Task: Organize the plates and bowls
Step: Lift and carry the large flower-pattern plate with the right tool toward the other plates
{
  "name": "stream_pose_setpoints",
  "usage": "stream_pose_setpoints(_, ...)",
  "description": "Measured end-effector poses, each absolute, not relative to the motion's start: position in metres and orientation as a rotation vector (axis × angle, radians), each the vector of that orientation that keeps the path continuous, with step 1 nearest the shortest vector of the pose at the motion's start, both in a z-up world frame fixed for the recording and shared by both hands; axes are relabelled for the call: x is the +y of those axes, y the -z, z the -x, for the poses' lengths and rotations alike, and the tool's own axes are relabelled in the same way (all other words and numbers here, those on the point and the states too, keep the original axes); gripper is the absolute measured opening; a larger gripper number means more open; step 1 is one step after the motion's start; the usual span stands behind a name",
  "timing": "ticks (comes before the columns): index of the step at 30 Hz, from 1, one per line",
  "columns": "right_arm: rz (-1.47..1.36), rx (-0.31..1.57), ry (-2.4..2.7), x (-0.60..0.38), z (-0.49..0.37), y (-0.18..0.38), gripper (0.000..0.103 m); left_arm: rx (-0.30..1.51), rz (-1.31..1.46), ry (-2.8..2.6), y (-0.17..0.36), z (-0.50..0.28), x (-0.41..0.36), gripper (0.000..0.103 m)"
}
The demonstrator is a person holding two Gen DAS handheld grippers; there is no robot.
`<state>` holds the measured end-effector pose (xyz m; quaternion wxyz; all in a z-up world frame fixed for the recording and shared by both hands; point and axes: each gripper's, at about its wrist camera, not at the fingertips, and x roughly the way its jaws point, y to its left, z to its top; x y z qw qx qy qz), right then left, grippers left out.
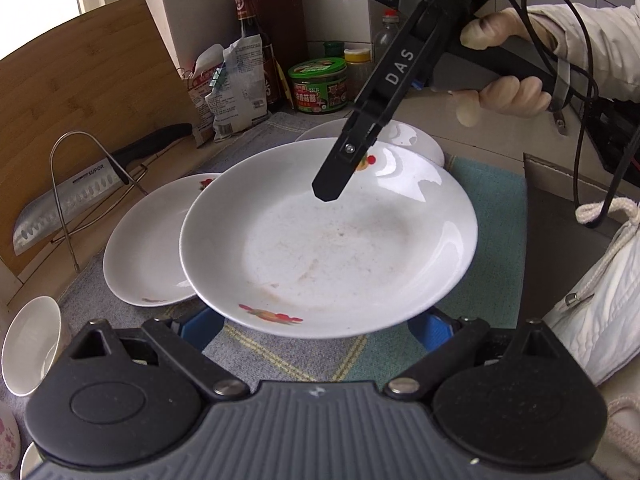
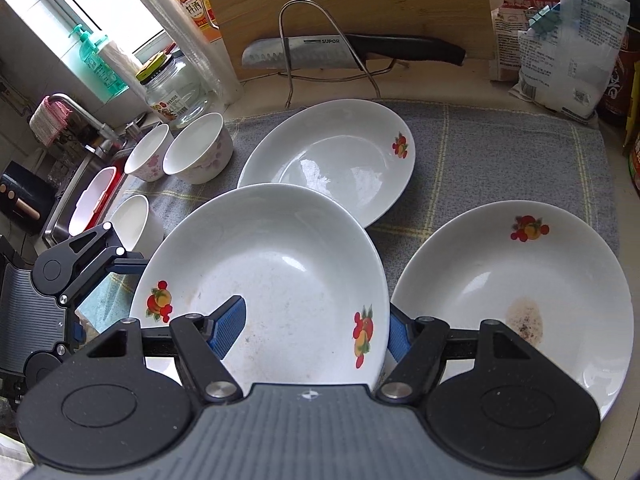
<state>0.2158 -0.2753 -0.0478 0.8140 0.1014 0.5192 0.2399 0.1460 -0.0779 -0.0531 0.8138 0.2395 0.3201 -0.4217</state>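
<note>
Right claw (image 2: 316,330) pinches one white fruit-printed ceramic plate (image 2: 272,276); left claw (image 1: 316,326) spread beneath it. Nothing stacked: two plates, bowls beyond.

Each gripper has a ribbed grey body, two round black housings with silver pivot bolts, black link arms and ridged blue pads (image 2: 228,330). At the upper right of the left wrist view, the right gripper (image 1: 328,192) bears white "DAS" lettering, a silver screw and a looping black cable (image 1: 580,152). The person wears a pale glove (image 1: 508,96), a cream sleeve (image 1: 592,44) and a white quilted jacket with a drawcord.
</note>
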Motion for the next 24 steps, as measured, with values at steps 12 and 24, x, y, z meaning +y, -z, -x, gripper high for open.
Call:
stream_pose_setpoints(12, -0.258, 1.094, -0.455, -0.323, -0.207, 0.051, 0.076, 0.688, -0.530, 0.946, 0.057, -0.157, -0.121, 0.097)
stream_pose_setpoints(24, -0.283, 1.085, -0.397, -0.364, -0.206, 0.057, 0.076, 0.685, -0.546, 0.990, 0.064, -0.172, -0.159, 0.097)
